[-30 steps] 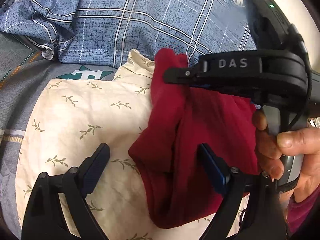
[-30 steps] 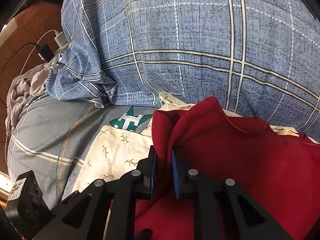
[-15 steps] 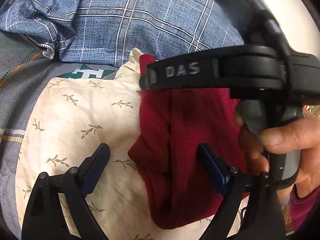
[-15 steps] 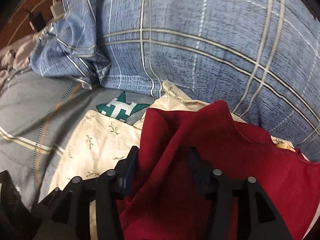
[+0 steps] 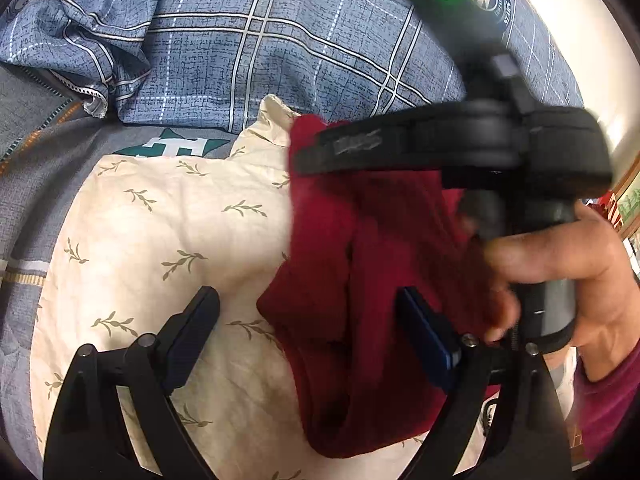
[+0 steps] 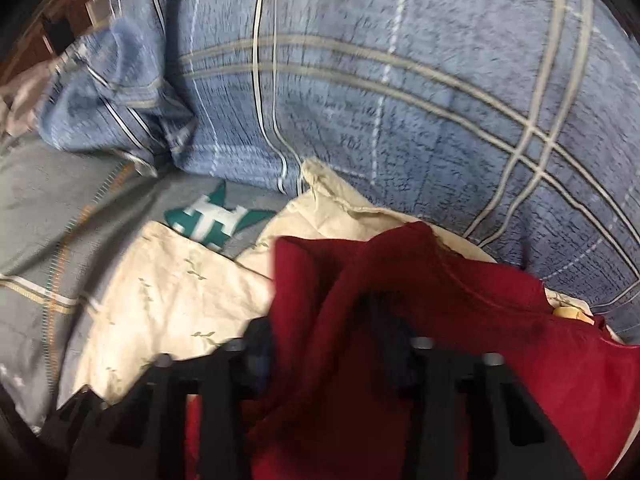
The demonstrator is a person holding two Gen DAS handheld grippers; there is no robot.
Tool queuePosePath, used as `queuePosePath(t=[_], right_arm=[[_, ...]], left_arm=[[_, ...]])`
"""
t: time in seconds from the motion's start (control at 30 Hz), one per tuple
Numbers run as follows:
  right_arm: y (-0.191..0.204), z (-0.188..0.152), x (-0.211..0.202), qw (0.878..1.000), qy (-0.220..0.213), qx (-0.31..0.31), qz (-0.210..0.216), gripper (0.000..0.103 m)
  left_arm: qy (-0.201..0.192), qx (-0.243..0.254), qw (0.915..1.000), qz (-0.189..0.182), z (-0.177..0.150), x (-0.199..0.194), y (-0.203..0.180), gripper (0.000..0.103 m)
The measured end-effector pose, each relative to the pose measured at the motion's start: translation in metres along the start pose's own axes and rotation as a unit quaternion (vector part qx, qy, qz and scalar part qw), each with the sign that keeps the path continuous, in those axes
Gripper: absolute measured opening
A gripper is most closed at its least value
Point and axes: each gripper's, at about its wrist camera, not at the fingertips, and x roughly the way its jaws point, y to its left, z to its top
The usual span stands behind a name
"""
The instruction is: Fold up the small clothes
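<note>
A dark red garment [image 5: 360,280] lies bunched and partly folded on a cream leaf-print cloth [image 5: 168,232]. My left gripper [image 5: 308,320] is open and low over the garment's left edge, one finger on the cream cloth, the other over the red fabric. My right gripper [image 6: 324,340] is open, with the red garment [image 6: 400,320] loose between and over its fingers. In the left wrist view its black body [image 5: 460,148] hovers above the garment's far side, held by a hand [image 5: 560,264]. The right view is blurred.
A blue plaid quilt [image 5: 280,40] is heaped behind the cloth. A grey bedsheet with a teal logo [image 5: 172,146] lies at the left. A charger and cable [image 6: 64,36] sit at the far left corner.
My right gripper has opened and let go of the red garment's upper corner, then drawn back to the right. The garment's top has settled. My left gripper has stayed still and open.
</note>
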Motion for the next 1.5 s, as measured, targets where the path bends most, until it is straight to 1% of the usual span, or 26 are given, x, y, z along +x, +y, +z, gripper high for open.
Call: queuePosePath(t=[0.07,0.1,0.13,0.17,0.2,0.23,0.27,0.3,0.33,0.37,0.4,0.43,0.57,0.63,0.8,0.87,1.0,1.13,1.23,1.27,1.3,1.33,1.37,1.43,1.47,1.5], right_arm=[[-0.008,-0.003,-0.012,0.999,-0.014,0.023,0.025,0.016],[-0.012,-0.004,-0.019,0.999,-0.022,0.032,0.037,0.015],[-0.015,-0.006,-0.026,0.998,-0.03,0.038,0.047,0.015],[-0.019,-0.009,-0.034,0.997,-0.037,0.044,0.055,0.014],[-0.024,-0.011,-0.043,0.996,-0.045,0.049,0.061,0.014],[-0.026,-0.013,-0.051,0.995,-0.051,0.053,0.065,0.014],[-0.032,-0.015,-0.062,0.994,-0.062,0.06,0.072,0.014],[-0.038,-0.016,-0.072,0.992,-0.071,0.066,0.076,0.014],[-0.042,-0.018,-0.08,0.991,-0.078,0.071,0.077,0.014],[-0.042,-0.018,-0.08,0.991,-0.078,0.071,0.077,0.013],[-0.056,-0.023,-0.105,0.989,-0.098,0.083,0.077,0.013],[-0.062,-0.024,-0.114,0.988,-0.105,0.088,0.076,0.013],[-0.096,-0.034,-0.151,0.983,-0.131,0.108,0.063,0.013],[-0.118,-0.045,-0.17,0.981,-0.142,0.12,0.052,0.013],[-0.181,-0.075,-0.193,0.977,-0.147,0.151,0.014,0.013],[-0.203,-0.088,-0.192,0.976,-0.142,0.166,0.004,0.013],[-0.246,-0.111,-0.174,0.97,-0.123,0.211,-0.002,0.013],[-0.266,-0.125,-0.139,0.968,-0.09,0.233,-0.005,0.013],[-0.276,-0.131,-0.123,0.968,-0.072,0.24,-0.001,0.014],[-0.278,-0.133,-0.122,0.966,-0.073,0.246,0.005,0.014],[-0.282,-0.137,-0.126,0.964,-0.078,0.253,0.012,0.02],[-0.282,-0.139,-0.131,0.962,-0.081,0.259,0.011,0.025],[-0.281,-0.141,-0.139,0.961,-0.085,0.264,0.008,0.027],[-0.274,-0.148,-0.159,0.961,-0.098,0.257,0.015,0.041],[-0.268,-0.153,-0.169,0.961,-0.106,0.253,0.022,0.044],[-0.261,-0.159,-0.178,0.962,-0.112,0.248,0.028,0.05]], left_arm=[[0.003,0.006,1.0,0.006,0.0,0.001,-0.003,0.091],[0.005,0.005,1.0,0.005,0.001,0.001,-0.005,0.082],[0.006,0.002,1.0,-0.004,0.002,-0.002,-0.006,0.071],[0.014,0.007,0.9997,-0.017,0.003,-0.005,-0.011,0.045],[0.017,0.015,0.9996,-0.015,0.004,-0.006,-0.015,0.039],[0.01,0.036,0.9993,-0.003,0.004,-0.012,-0.024,0.035],[0.003,0.056,0.9985,0.001,0.005,-0.017,-0.033,0.028],[-0.001,0.069,0.9976,-0.005,0.008,-0.023,-0.043,0.024],[-0.002,0.076,0.9971,-0.011,0.012,-0.028,-0.051,0.023],[-0.005,0.085,0.9962,-0.018,0.016,-0.033,-0.063,0.022],[-0.006,0.094,0.9953,-0.022,0.019,-0.035,-0.072,0.021],[-0.009,0.108,0.9937,-0.03,0.023,-0.039,-0.085,0.02],[-0.013,0.148,0.9869,-0.062,0.034,-0.045,-0.135,0.02],[-0.012,0.168,0.9825,-0.079,0.034,-0.044,-0.163,0.02],[0.004,0.209,0.9716,-0.11,0.029,-0.019,-0.23,0.02],[0.019,0.219,0.9683,-0.118,0.025,0.001,-0.251,0.02],[0.053,0.221,0.966,-0.123,0.014,0.041,-0.276,0.02],[0.079,0.222,0.9646,-0.118,-0.001,0.069,-0.286,0.02],[0.092,0.215,0.9636,-0.129,-0.007,0.076,-0.284,0.026],[0.095,0.212,0.9636,-0.133,-0.007,0.073,-0.283,0.035],[0.1,0.212,0.9619,-0.14,-0.007,0.069,-0.281,0.052],[0.1,0.215,0.9602,-0.147,-0.009,0.059,-0.281,0.06],[0.096,0.219,0.9593,-0.151,-0.009,0.048,-0.279,0.068],[0.076,0.235,0.9582,-0.144,-0.011,0.02,-0.273,0.069],[0.067,0.245,0.9568,-0.14,-0.012,0.007,-0.269,0.07],[0.056,0.255,0.956,-0.133,-0.011,-0.004,-0.261,0.071]])
